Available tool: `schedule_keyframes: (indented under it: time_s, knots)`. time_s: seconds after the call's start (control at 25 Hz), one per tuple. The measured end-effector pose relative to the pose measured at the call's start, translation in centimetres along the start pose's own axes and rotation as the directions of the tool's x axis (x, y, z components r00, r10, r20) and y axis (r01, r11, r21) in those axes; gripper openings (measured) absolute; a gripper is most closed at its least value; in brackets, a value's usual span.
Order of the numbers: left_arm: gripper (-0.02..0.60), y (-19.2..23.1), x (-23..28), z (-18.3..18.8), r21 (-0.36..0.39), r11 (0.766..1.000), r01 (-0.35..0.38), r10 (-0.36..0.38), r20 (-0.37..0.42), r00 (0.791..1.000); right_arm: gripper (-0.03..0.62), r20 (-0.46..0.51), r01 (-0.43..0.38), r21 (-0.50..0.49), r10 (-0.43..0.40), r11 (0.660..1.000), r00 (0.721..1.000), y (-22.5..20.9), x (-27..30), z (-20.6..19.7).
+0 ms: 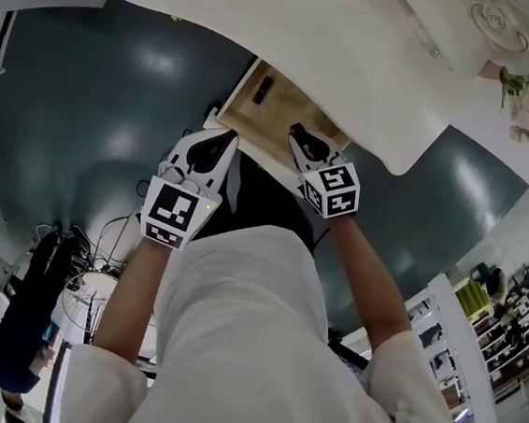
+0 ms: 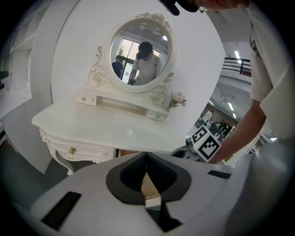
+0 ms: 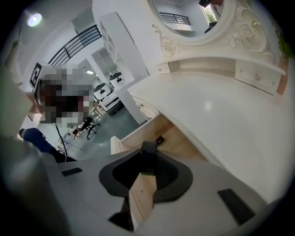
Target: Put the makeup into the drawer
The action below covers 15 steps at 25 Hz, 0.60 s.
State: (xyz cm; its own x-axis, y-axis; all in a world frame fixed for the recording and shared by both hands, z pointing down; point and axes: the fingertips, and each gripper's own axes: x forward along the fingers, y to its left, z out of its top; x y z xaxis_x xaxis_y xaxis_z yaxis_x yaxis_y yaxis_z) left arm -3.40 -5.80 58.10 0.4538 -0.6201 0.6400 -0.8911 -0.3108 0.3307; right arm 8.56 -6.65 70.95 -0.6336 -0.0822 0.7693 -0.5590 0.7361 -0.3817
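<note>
My right gripper (image 3: 147,155) is clamped on a small dark makeup piece (image 3: 149,146) above the open pale wooden drawer (image 3: 177,140). My left gripper (image 2: 146,156) has its jaws together, empty. Releasing early could bounce it off the near rim, or I could clip the white tabletop (image 3: 221,115).

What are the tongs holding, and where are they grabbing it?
The right tongs pinch a small dark rounded makeup item at their tips, one end poking out. The left tongs hold nothing.
</note>
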Motion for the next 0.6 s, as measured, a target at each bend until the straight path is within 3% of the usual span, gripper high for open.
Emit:
schedule_keyframes:
  time_s: [0.44, 0.6]
  knots:
    - [0.017, 0.3, 4.6, -2.6, -0.025, 0.999, 0.037, -0.038, -0.042, 0.998, 0.081, -0.086, 0.003, -0.014, -0.004, 1.0, 0.996, -2.4, 4.9, -3.1]
    - [0.016, 0.8, 5.6, -3.2, -0.048, 0.998, 0.032, -0.034, -0.045, 0.998, 0.083, -0.16, 0.011, -0.004, -0.011, 1.0, 0.987, -3.2, 6.5, -5.0]
